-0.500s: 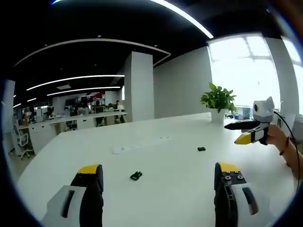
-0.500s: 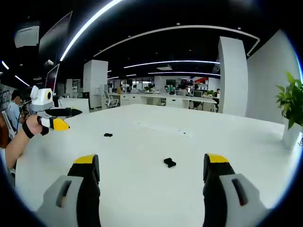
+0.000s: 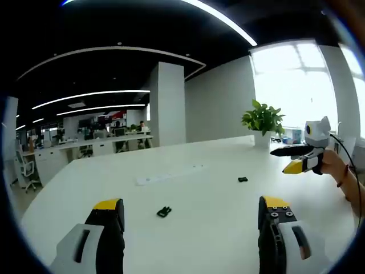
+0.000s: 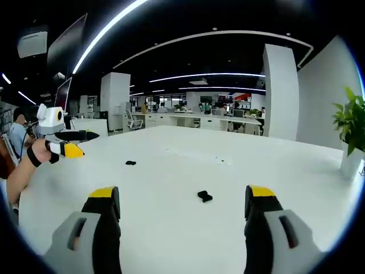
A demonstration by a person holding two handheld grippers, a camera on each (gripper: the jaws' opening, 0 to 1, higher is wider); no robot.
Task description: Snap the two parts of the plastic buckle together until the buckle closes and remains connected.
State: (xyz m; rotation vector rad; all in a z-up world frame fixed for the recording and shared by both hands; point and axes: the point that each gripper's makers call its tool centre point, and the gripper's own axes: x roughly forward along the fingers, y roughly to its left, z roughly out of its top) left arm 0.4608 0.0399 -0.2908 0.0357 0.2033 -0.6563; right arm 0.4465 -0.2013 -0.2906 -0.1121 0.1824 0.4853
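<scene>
While both grippers (image 3: 191,220) (image 4: 182,208) gape empty, two buckle parts (image 3: 164,212) (image 3: 242,180) lie apart, details too small to read

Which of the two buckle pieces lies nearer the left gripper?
The buckle piece between the left gripper fingers; the other piece lies farther off, toward the plant.

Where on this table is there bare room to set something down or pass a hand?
Plenty: the white table is bare between the two black buckle halves, the near one and the far one, and from the near half to the left gripper. The far end is busier, with the flat white strip and the potted plant.
</scene>
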